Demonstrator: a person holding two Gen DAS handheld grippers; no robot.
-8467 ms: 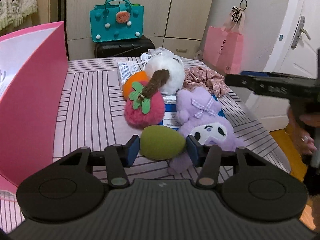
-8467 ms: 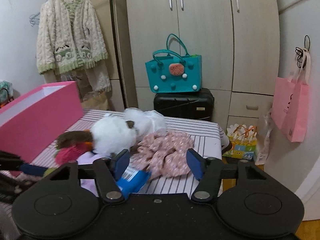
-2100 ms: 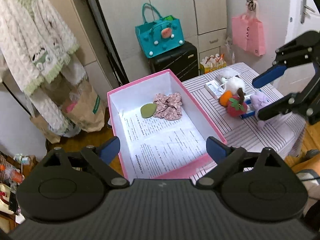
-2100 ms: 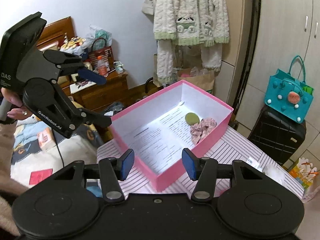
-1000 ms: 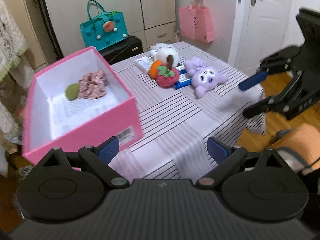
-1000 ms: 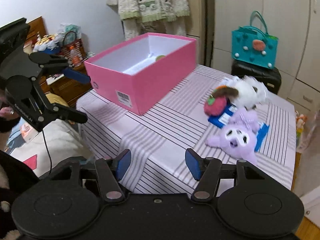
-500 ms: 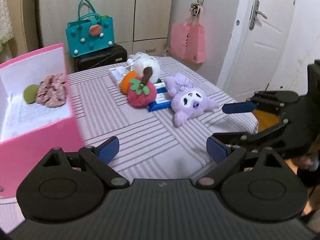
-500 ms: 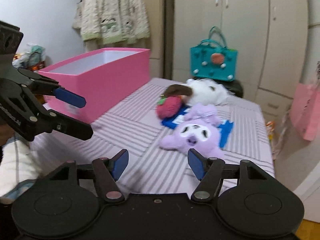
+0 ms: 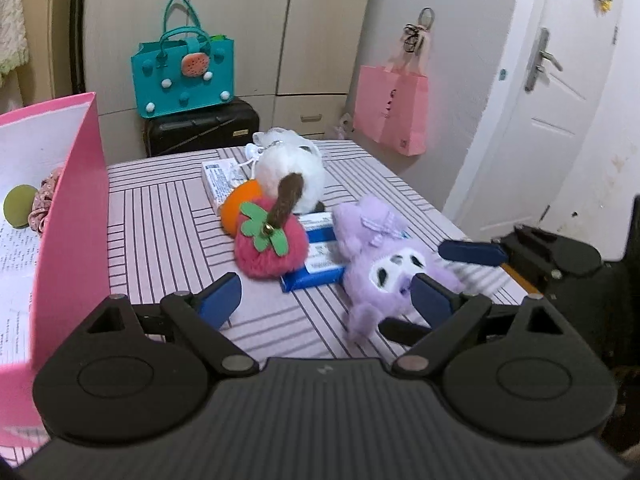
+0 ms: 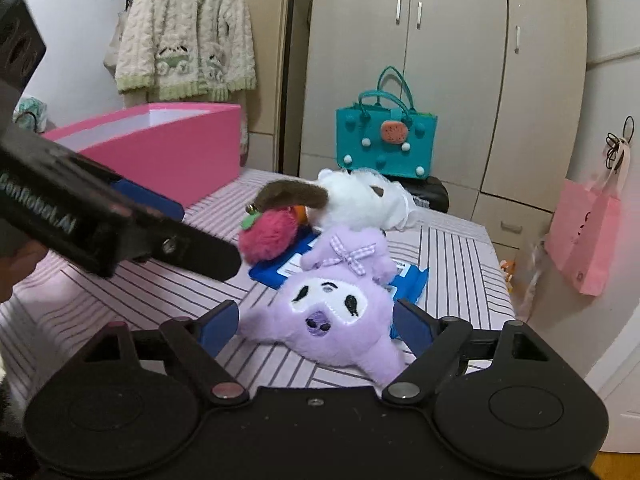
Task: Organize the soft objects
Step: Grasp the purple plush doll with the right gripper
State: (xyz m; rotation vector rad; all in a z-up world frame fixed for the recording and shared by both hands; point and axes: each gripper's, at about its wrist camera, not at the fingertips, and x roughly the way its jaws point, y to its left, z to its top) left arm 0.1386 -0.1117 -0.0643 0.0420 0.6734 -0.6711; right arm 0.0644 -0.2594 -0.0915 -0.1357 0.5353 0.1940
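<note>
My right gripper (image 10: 314,326) is opening; the purple plush (image 10: 332,316) lies between its pads on the striped table (image 10: 456,248), pads not pressing it. My left gripper (image 9: 325,298) is wide but closing slightly, nothing between its jaws, aimed at the red strawberry plush (image 9: 272,246). The pink box (image 9: 74,200) sits left, holding the green puff (image 9: 20,211) and floral scrunchie (image 9: 42,200).
</note>
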